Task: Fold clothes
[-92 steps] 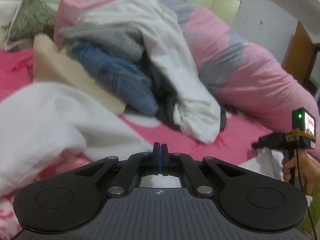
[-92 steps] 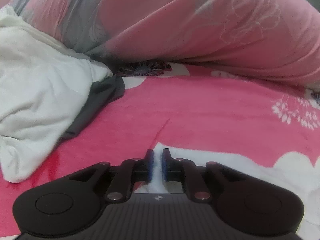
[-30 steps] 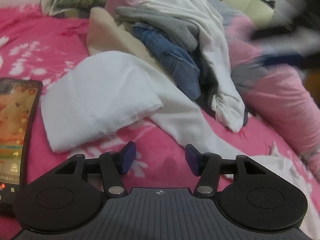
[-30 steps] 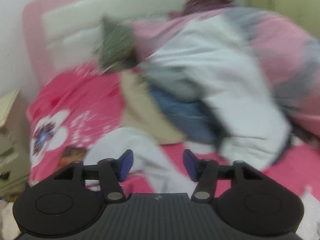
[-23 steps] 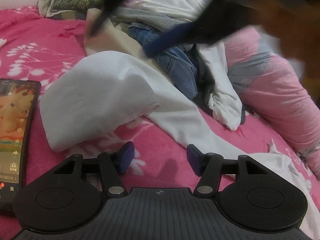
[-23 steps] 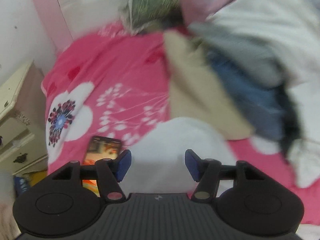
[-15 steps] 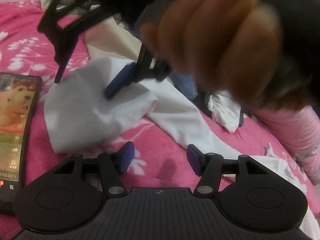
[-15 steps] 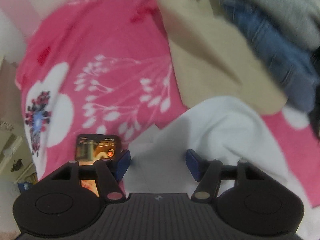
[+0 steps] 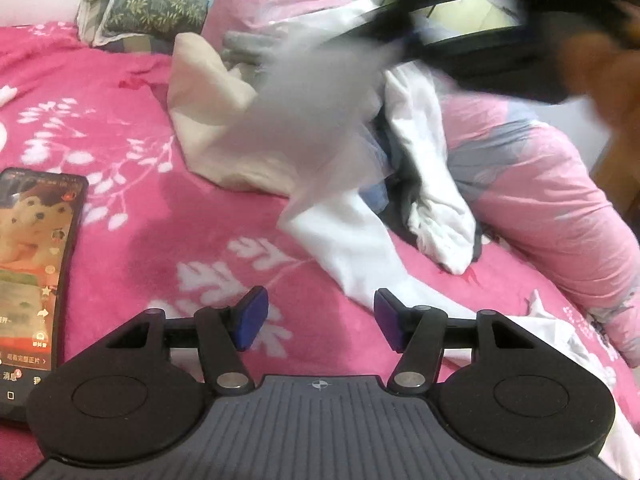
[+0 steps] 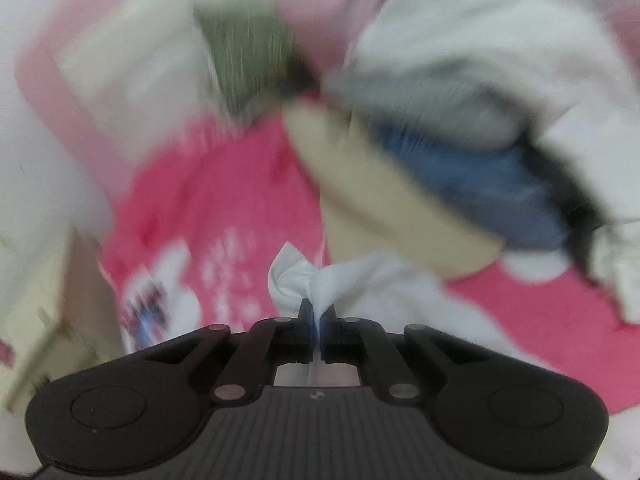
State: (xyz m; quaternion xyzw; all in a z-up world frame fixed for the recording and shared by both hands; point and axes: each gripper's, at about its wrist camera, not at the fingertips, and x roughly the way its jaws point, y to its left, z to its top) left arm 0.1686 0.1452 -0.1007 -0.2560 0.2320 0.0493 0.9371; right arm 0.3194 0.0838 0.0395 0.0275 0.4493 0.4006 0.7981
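Right wrist view shows my right gripper [image 10: 317, 322] clenched on a bunched corner of the white garment [image 10: 304, 280], which trails back from the jaws onto the pink bedspread [image 9: 208, 240]. To fold well, I judge I should lift that corner clear and carry it across in one smooth sweep, keeping the cloth taut. My left gripper [image 9: 316, 318] hovers released above the bedspread, with the garment's long tail just ahead and to its right, ready to pin it. Counted: one bedspread, one clothes pile [image 9: 400, 152] beyond, one white garment in hand, one phone [image 9: 34, 264] at far left.
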